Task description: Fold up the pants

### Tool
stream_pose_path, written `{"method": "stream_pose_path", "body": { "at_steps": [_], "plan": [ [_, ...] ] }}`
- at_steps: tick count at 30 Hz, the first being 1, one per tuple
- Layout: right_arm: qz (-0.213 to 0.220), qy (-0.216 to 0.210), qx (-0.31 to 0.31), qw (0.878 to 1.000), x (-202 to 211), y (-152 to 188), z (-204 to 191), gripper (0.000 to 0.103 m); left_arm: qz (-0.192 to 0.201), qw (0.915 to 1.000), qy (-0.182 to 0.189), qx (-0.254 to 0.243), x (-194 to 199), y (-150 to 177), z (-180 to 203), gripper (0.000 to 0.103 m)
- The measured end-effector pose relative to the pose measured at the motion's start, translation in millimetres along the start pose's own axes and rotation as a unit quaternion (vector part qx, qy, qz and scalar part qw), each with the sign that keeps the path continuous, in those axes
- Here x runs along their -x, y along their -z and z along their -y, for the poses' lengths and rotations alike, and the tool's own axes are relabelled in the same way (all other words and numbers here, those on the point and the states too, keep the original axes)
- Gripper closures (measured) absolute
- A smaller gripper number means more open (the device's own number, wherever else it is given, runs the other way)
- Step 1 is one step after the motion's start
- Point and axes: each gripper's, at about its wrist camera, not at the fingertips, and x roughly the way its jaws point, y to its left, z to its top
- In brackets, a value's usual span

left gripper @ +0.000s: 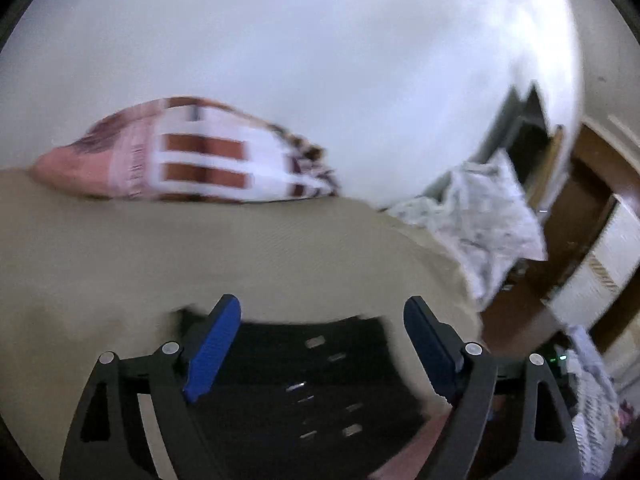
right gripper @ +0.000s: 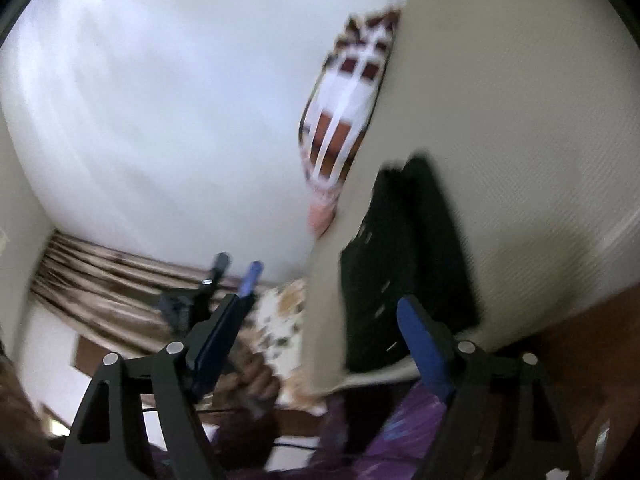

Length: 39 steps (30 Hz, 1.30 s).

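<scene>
The black pants [left gripper: 312, 380] lie folded into a flat rectangle on the beige bed sheet [left gripper: 200, 256], with small light marks on the cloth. My left gripper [left gripper: 322, 304] hovers over their far edge, open, with nothing pinched between its blue pads [left gripper: 212, 352]. In the right wrist view, which is rolled sideways, the pants [right gripper: 400, 260] run along the bed's edge. My right gripper [right gripper: 320, 302] is open beside them and holds nothing. The left gripper [right gripper: 238, 266] also shows there, off the bed's edge, carried by a hand [right gripper: 256, 380]. Both views are blurred.
A red, white and pink patterned pillow [left gripper: 192, 160] lies at the back of the bed against the white wall [left gripper: 320, 60]. A crumpled white printed cloth [left gripper: 480, 216] hangs off the bed's right end. Brown furniture [left gripper: 580, 208] stands beyond. A striped curtain [right gripper: 100, 280] and purple clothing [right gripper: 400, 420] are nearby.
</scene>
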Motion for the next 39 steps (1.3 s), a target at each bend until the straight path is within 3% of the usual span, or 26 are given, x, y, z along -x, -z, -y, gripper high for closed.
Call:
{"method": "stream_pose_path", "body": {
  "at_steps": [2, 5, 8, 12, 14, 16, 24, 26, 27, 28, 32, 38, 39],
  "plan": [
    [-0.035, -0.005, -0.025, 0.999, -19, 7, 4, 0.033, -0.013, 0.9996, -0.02, 0.013, 10, 14, -23, 0.019],
    [-0.052, 0.0, -0.052, 0.997, -34, 10, 9, 0.033, -0.027, 0.9983, -0.03, 0.042, 17, 33, -48, 0.019],
    [-0.056, 0.053, -0.062, 0.995, -45, 7, 13, 0.033, -0.042, 0.995, -0.033, 0.084, 19, 52, -72, 0.019],
    [-0.048, 0.087, -0.064, 0.993, -53, 5, 21, 0.033, -0.056, 0.9886, -0.016, 0.139, 15, 68, -93, 0.019],
    [-0.038, 0.082, -0.069, 0.994, -56, 2, 25, 0.033, -0.063, 0.9873, -0.014, 0.145, 12, 73, -97, 0.019],
    [-0.031, 0.103, -0.055, 0.993, -58, -2, 22, 0.036, -0.066, 0.987, -0.012, 0.146, 12, 76, -98, 0.019],
    [-0.017, 0.182, 0.017, 0.983, -83, -3, 9, 0.033, -0.081, 0.9845, -0.007, 0.155, 6, 84, -100, 0.019],
    [-0.018, 0.21, 0.037, 0.977, -86, 0, 4, 0.052, -0.084, 0.9832, -0.006, 0.162, 7, 86, -101, 0.019],
    [-0.014, 0.222, 0.037, 0.974, -85, 0, 4, 0.079, -0.084, 0.9827, -0.007, 0.164, 7, 87, -102, 0.019],
    [-0.01, 0.237, 0.032, 0.971, -82, -1, 8, 0.088, -0.083, 0.9826, -0.009, 0.166, 8, 87, -102, 0.019],
    [-0.001, 0.221, -0.024, 0.975, -70, -4, 31, 0.091, -0.086, 0.9806, -0.011, 0.176, 7, 88, -106, 0.019],
    [-0.001, 0.206, -0.014, 0.978, -66, -3, 16, 0.09, -0.083, 0.9804, -0.013, 0.178, 10, 87, -107, 0.019],
    [-0.006, 0.207, -0.023, 0.978, -65, -3, 18, 0.085, -0.082, 0.9805, -0.013, 0.178, 10, 86, -107, 0.019]
  ]
}}
